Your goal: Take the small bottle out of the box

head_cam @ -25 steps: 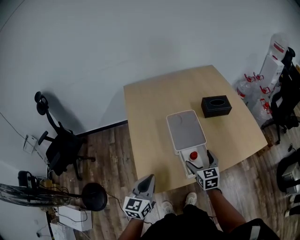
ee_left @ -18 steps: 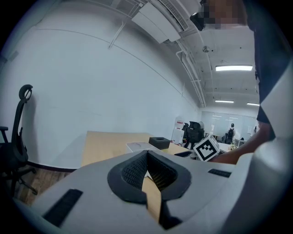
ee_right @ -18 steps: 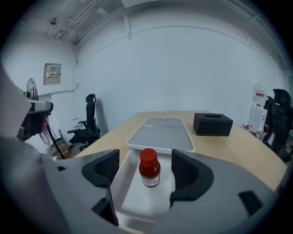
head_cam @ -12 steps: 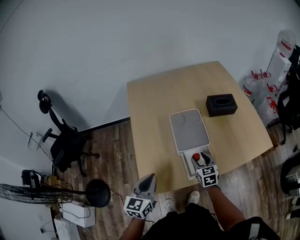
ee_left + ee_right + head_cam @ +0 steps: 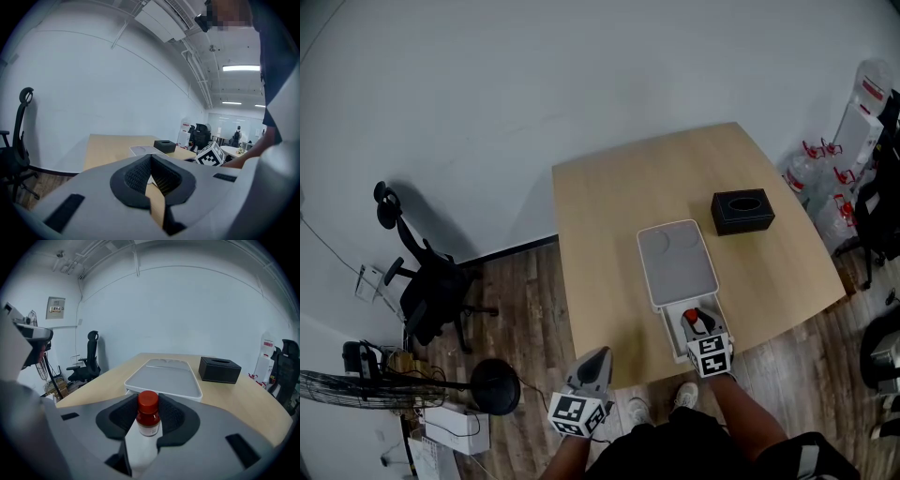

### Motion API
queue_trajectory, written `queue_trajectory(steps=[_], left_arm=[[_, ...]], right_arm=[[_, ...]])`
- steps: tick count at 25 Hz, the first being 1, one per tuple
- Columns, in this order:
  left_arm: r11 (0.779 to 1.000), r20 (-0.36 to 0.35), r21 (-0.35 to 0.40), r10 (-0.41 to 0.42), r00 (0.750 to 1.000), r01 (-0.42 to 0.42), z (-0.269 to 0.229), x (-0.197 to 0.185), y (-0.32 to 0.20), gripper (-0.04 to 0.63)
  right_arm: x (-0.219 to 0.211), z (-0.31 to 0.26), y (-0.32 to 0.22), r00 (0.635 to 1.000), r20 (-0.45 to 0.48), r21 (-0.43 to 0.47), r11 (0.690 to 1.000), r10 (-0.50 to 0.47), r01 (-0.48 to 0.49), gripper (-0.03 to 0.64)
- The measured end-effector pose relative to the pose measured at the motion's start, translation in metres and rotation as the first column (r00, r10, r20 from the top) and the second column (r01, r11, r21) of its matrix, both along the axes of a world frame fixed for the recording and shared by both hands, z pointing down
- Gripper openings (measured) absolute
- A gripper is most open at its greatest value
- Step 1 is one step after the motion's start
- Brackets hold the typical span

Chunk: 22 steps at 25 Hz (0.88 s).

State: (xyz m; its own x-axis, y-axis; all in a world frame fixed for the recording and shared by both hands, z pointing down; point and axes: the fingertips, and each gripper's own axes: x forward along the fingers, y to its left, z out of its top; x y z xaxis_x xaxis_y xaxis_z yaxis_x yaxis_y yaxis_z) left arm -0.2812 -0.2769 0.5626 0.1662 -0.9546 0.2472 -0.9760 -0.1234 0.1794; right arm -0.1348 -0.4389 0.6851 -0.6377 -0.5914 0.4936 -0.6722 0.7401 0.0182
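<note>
The small bottle (image 5: 691, 317) has a red cap and stands in the pulled-out drawer (image 5: 671, 339) of the white box (image 5: 675, 262) near the table's front edge. My right gripper (image 5: 697, 324) reaches into the drawer, its jaws closing with the bottle between them. In the right gripper view the dark pads (image 5: 173, 416) hug the bottle (image 5: 148, 417) just below its cap, with the box lid (image 5: 165, 376) beyond. My left gripper (image 5: 595, 362) hangs off the table's front edge, shut and holding nothing; its jaws (image 5: 151, 174) meet at the tips.
A black tissue box (image 5: 742, 210) sits on the wooden table (image 5: 609, 216) right of the white box. An office chair (image 5: 431, 291) and a fan (image 5: 347, 389) stand on the floor at left. Water jugs (image 5: 811, 178) crowd the right.
My right gripper has moved forward over the drawer and its jaws have narrowed round the bottle. The left gripper has hardly moved.
</note>
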Motion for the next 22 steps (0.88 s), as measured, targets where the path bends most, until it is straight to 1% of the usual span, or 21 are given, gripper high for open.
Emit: queue_trajectory(steps=[5, 7, 12, 17, 22], left_arm=[[1.000, -0.002, 0.011, -0.008, 1.000, 0.008, -0.005, -0.004, -0.003, 0.014], [1.000, -0.006, 0.009, -0.010, 1.000, 0.010, -0.003, -0.004, -0.004, 0.013], [0.999, -0.053, 0.017, -0.030, 0.998, 0.031, -0.002, -0.008, -0.004, 0.014], [0.999, -0.066, 0.033, -0.034, 0.997, 0.036, -0.005, -0.008, -0.009, 0.013], [0.998, -0.078, 0.049, -0.029, 0.997, 0.032, -0.012, -0.004, -0.014, 0.013]], right_arm=[[0.000, -0.006, -0.003, 0.999, 0.041, -0.016, 1.000, 0.006, -0.005, 0.144], [0.001, -0.013, -0.004, 0.998, 0.058, -0.009, 1.000, 0.002, -0.002, 0.144], [-0.001, -0.036, -0.006, 0.996, 0.083, 0.025, 1.000, -0.018, 0.016, 0.144], [0.000, -0.073, -0.002, 0.994, 0.100, 0.091, 0.995, -0.054, 0.044, 0.143], [0.009, -0.138, 0.008, 0.984, 0.148, 0.196, 0.978, -0.094, 0.064, 0.144]])
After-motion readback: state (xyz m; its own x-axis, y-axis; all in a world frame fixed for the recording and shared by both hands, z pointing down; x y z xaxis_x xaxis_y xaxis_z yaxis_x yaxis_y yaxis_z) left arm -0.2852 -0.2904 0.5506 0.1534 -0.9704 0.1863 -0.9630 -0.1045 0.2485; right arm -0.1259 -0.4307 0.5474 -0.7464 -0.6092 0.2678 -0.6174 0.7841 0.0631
